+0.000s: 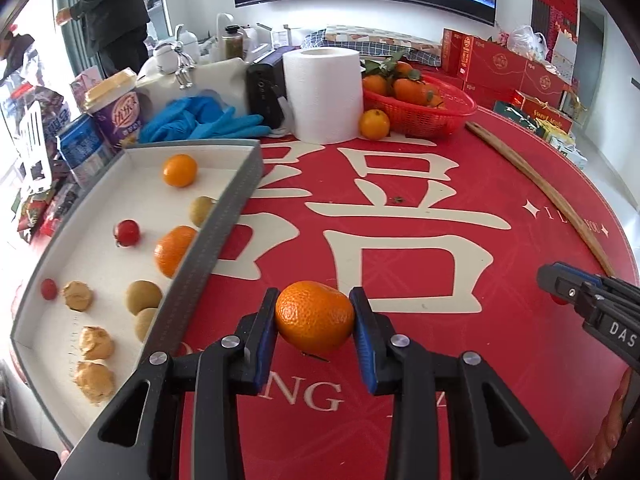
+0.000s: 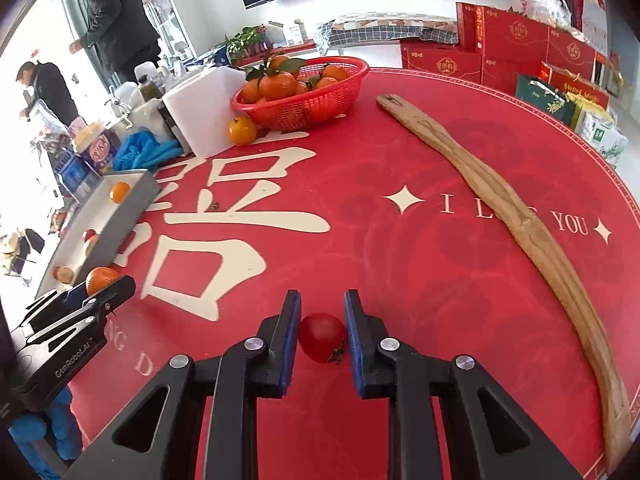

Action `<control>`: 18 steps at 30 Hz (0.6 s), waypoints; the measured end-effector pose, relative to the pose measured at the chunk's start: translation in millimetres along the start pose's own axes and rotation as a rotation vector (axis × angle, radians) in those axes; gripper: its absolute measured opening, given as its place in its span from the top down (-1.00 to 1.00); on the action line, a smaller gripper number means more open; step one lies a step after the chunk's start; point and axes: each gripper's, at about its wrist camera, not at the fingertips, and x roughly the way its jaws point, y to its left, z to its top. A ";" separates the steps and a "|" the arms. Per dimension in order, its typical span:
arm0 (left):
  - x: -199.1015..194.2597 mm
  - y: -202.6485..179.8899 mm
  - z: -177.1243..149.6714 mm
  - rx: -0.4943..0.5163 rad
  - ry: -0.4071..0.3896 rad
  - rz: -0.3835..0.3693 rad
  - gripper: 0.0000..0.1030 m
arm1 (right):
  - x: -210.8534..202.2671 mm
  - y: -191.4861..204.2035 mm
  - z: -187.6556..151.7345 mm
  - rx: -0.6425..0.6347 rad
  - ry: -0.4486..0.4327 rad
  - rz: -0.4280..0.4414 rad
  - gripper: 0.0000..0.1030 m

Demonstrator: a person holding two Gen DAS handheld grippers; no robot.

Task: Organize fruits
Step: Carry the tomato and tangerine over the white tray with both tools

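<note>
My left gripper (image 1: 314, 312) is shut on a mandarin orange (image 1: 315, 317), held just above the red tablecloth next to the grey-rimmed white tray (image 1: 224, 216). The tray holds oranges (image 1: 180, 170), small red tomatoes (image 1: 127, 233), brownish kiwis (image 1: 143, 297) and tan walnuts (image 1: 96, 343). My right gripper (image 2: 322, 324) is shut on a small red tomato (image 2: 322, 337) low over the cloth. The left gripper and its orange also show in the right wrist view (image 2: 102, 280). The right gripper shows at the right edge of the left wrist view (image 1: 592, 300).
A red basket of mandarins (image 1: 420, 100) stands at the back with a loose orange (image 1: 374, 124) in front. A toilet paper roll (image 1: 322, 94), blue gloves (image 1: 200, 118) and a cup (image 1: 116, 114) stand behind the tray. A long wooden stick (image 2: 500, 216) lies on the right.
</note>
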 end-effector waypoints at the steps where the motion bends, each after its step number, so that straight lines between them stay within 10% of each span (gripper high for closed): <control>1: 0.0 0.9 -0.3 0.000 0.001 0.005 0.27 | -0.5 1.3 0.4 0.001 0.001 0.006 0.55; 18: -11.5 15.0 0.0 -0.025 -0.024 0.005 0.27 | -8.6 33.2 11.2 -0.040 -0.004 0.050 0.55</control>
